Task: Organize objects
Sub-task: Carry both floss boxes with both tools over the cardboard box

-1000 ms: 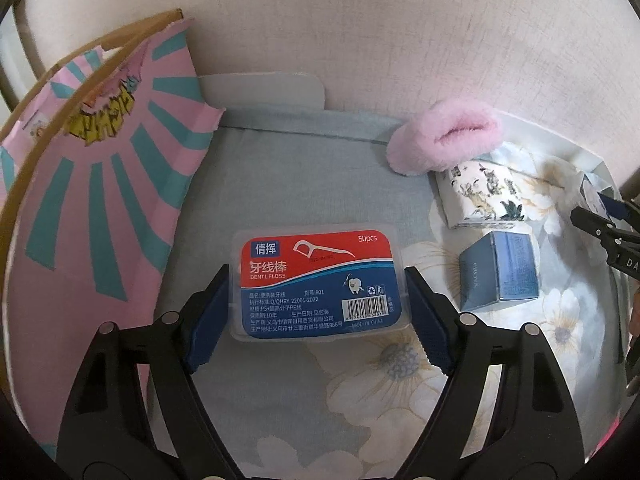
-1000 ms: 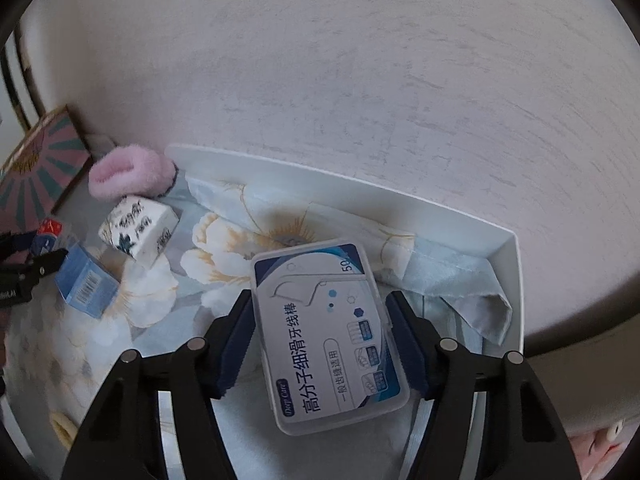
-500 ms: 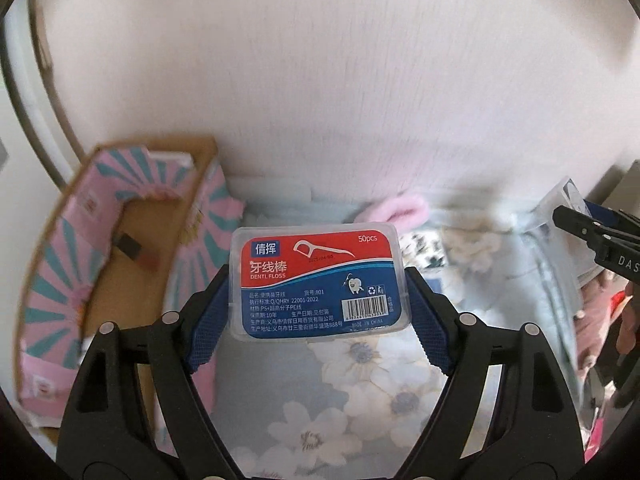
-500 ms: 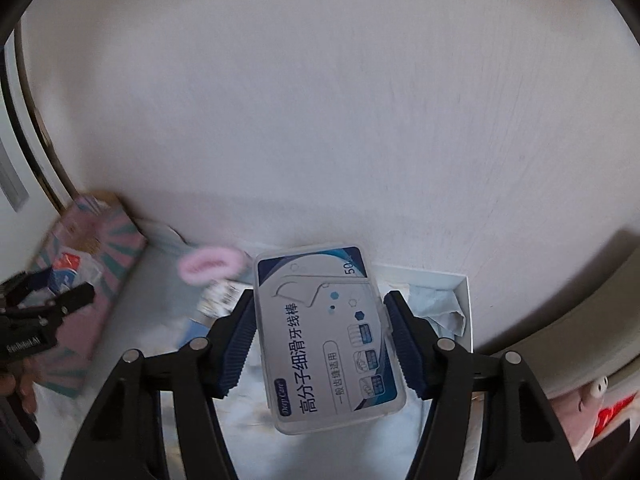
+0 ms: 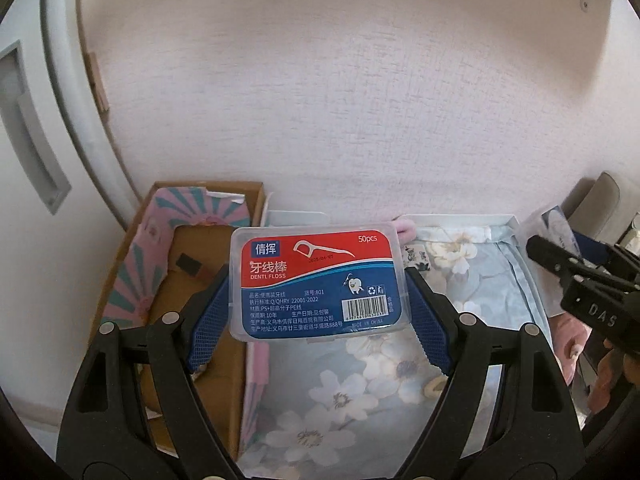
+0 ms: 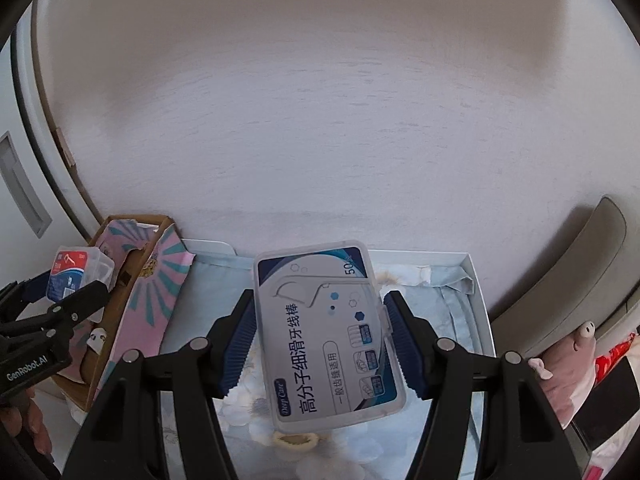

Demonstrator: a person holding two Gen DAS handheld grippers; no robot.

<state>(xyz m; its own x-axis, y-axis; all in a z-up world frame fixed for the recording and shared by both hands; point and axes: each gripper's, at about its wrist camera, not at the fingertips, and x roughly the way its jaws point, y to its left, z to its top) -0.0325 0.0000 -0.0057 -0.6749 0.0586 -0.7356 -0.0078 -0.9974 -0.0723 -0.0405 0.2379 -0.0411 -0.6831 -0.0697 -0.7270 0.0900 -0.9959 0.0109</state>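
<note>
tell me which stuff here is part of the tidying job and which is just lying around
Part of the job:
- red and blue floss box, held in the left claw
- grey and navy floss box, held in the right claw
- pink striped cardboard box
- white tray lined with floral cloth

Lying about:
- pink plush pig
- grey cushion
</note>
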